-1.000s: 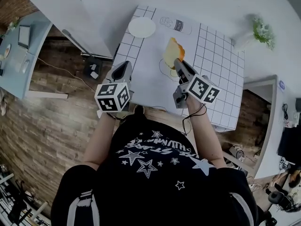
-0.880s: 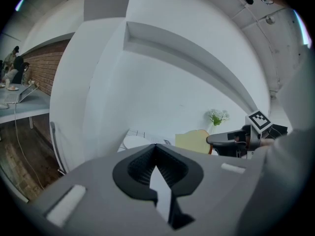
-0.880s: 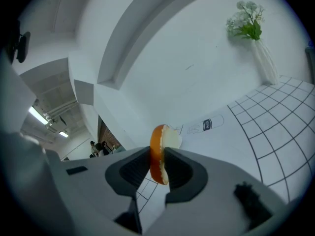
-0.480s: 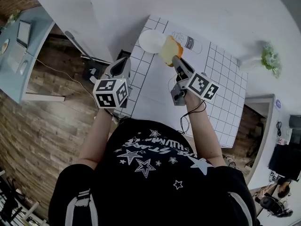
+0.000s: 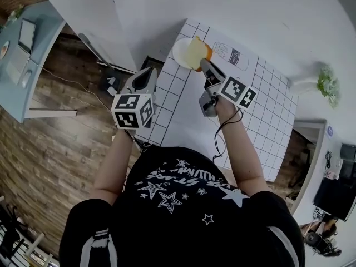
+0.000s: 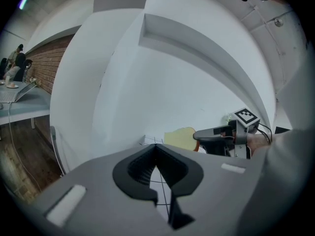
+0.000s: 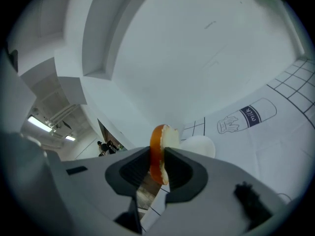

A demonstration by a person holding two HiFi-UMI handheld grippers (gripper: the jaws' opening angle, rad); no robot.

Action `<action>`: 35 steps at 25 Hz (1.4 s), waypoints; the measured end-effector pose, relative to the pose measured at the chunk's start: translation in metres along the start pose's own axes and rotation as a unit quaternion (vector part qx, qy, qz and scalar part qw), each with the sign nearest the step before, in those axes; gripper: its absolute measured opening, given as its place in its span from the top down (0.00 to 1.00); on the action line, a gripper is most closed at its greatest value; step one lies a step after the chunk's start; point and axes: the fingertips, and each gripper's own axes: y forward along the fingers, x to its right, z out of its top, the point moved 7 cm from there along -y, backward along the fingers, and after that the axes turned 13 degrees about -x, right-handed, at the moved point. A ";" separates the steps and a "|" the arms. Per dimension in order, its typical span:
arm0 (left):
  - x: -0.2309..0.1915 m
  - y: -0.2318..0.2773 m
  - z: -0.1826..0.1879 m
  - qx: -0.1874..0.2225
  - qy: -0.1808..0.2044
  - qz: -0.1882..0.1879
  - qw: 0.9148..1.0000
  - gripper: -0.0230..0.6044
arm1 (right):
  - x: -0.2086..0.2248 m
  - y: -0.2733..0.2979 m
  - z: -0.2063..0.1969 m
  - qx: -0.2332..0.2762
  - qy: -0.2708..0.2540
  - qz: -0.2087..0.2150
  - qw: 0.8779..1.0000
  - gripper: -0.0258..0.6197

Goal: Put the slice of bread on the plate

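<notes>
The slice of bread point(image 5: 196, 53), pale with an orange crust, stands on edge between the jaws of my right gripper point(image 5: 203, 65), which is shut on it. It hangs over the near edge of the white plate point(image 5: 181, 50) at the table's far left corner. In the right gripper view the bread point(image 7: 159, 140) sticks up from the right gripper point(image 7: 157, 155), with the plate point(image 7: 201, 145) just beyond. My left gripper point(image 5: 147, 75) hovers off the table's left edge, its jaws together and nothing in them. The left gripper view shows the left gripper point(image 6: 156, 147) and the bread point(image 6: 180, 137).
The table has a white mat with a grid border point(image 5: 261, 99) and a milk bottle drawing point(image 5: 233, 54) right of the plate. A small green plant point(image 5: 328, 85) stands at the far right. A white wall lies behind, brick-pattern floor and a blue desk point(image 5: 25, 65) to the left.
Both grippers have moved toward the table's far left corner. The right one carried the bread from the middle of the mat to above the plate's edge.
</notes>
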 end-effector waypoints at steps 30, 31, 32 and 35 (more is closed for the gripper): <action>-0.002 0.045 -0.007 -0.053 0.001 -0.007 0.999 0.95 | 0.099 0.036 -0.019 0.018 0.207 -0.014 0.978 0.82; -0.002 0.044 -0.008 -0.055 0.002 -0.008 0.998 0.95 | 0.100 0.037 -0.021 0.015 0.204 -0.022 0.979 0.82; -0.001 0.044 -0.009 -0.056 0.003 -0.009 0.998 0.95 | 0.102 0.037 -0.023 0.014 0.204 -0.027 0.978 0.82; 0.002 0.043 -0.011 -0.059 0.005 -0.010 0.998 0.95 | 0.106 0.039 -0.028 0.009 0.204 -0.040 0.978 0.82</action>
